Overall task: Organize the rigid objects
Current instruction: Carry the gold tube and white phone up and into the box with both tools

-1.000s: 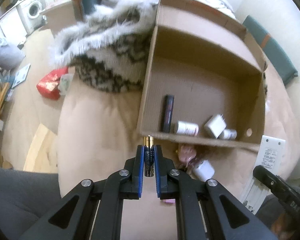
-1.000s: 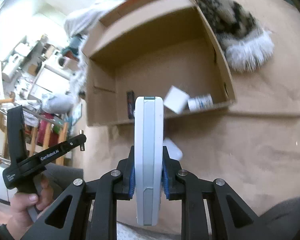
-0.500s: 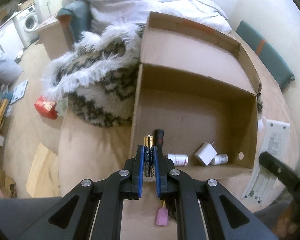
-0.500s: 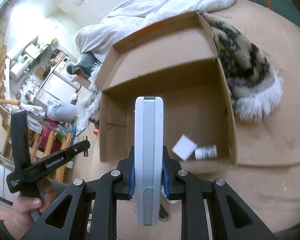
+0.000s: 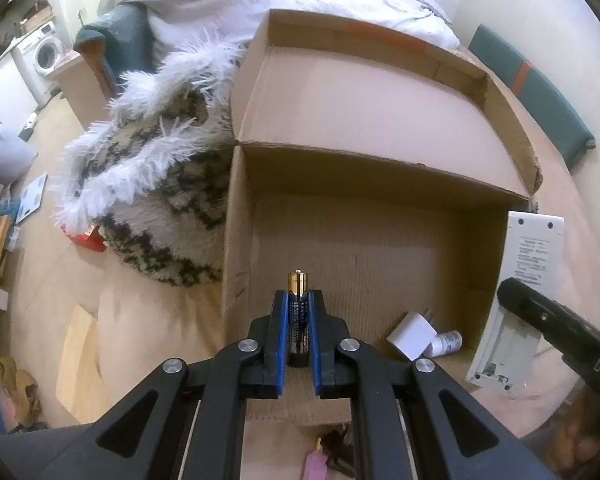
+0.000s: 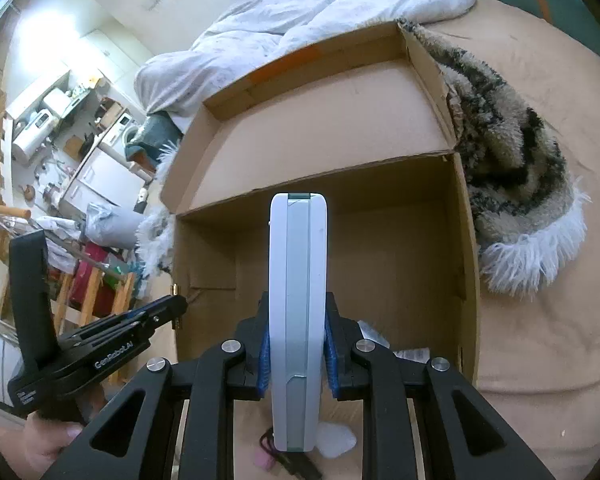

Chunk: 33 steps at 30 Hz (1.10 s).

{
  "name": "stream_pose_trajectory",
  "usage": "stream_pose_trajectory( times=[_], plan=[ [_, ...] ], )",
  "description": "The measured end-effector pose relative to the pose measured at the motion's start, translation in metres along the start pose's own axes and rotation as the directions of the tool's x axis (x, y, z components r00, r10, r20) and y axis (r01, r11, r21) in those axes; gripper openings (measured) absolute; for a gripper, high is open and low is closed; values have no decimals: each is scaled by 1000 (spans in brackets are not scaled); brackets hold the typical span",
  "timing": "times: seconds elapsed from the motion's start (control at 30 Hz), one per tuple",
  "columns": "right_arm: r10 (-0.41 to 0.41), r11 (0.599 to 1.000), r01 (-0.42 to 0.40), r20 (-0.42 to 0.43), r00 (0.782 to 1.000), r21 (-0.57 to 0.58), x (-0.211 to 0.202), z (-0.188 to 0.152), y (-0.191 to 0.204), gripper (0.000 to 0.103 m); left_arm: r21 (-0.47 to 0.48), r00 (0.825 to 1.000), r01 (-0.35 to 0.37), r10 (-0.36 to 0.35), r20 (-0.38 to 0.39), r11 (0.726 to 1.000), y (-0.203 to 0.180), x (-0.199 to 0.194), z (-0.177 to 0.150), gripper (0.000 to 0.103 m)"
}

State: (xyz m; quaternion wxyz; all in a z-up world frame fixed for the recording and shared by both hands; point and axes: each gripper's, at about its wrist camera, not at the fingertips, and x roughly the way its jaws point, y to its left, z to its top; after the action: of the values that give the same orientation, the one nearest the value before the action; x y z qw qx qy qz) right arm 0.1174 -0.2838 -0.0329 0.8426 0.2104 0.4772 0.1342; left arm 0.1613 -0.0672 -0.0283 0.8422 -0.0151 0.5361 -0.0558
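My left gripper (image 5: pixel 299 300) is shut on a black and gold battery (image 5: pixel 298 284), held over the near left part of an open cardboard box (image 5: pixel 380 248). Inside the box lie a white plug adapter (image 5: pixel 412 338) and a small white bottle (image 5: pixel 448 341). My right gripper (image 6: pixel 298 320) is shut on a white and grey remote (image 6: pixel 298 300), held edge-on over the box's near wall (image 6: pixel 466 280). In the left wrist view that remote (image 5: pixel 520 292) shows its labelled back at the box's right side. The left gripper (image 6: pixel 164 308) appears at the box's left corner in the right wrist view.
The box sits on a beige bedspread (image 6: pixel 540 340). A furry patterned blanket (image 5: pixel 156 184) lies against the box's side, a white duvet (image 6: pixel 300 20) behind it. A pink item (image 5: pixel 314 460) and a white piece (image 6: pixel 336 440) lie in front of the box. A hand (image 6: pixel 48 444) grips the left tool.
Both grippers have advanced from in front of the box to above its near edge, each keeping its object. The black stick in the box has passed out of sight under the left gripper.
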Motion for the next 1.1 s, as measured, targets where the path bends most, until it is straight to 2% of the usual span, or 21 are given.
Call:
stream_pose_trajectory(
  times=[0.1,0.23,0.43,0.57,0.83,1.1],
  plan=[
    [-13,1000,13,-17,1000,-2,13,5,-4,23,-8,1000,17,-17,-7,1000,-2,10,2,9],
    [-29,1000,29,-36,999,-7,26,7,-7,23,-5,997,80,-80,-16,997,-5,26,0,9],
    [-39,999,39,-72,997,-4,47,-1,-14,23,-9,995,83,-84,-51,996,-8,46,-5,9],
    [-39,999,39,-95,995,7,59,-4,-17,23,11,998,50,-50,-41,999,-12,53,-8,9],
    [-47,999,49,-120,992,16,71,-5,-25,23,38,997,43,-40,-60,998,-22,68,-16,9],
    [-62,998,65,-166,984,12,88,-4,-22,23,22,996,26,-24,-91,999,-22,78,-17,9]
  ],
)
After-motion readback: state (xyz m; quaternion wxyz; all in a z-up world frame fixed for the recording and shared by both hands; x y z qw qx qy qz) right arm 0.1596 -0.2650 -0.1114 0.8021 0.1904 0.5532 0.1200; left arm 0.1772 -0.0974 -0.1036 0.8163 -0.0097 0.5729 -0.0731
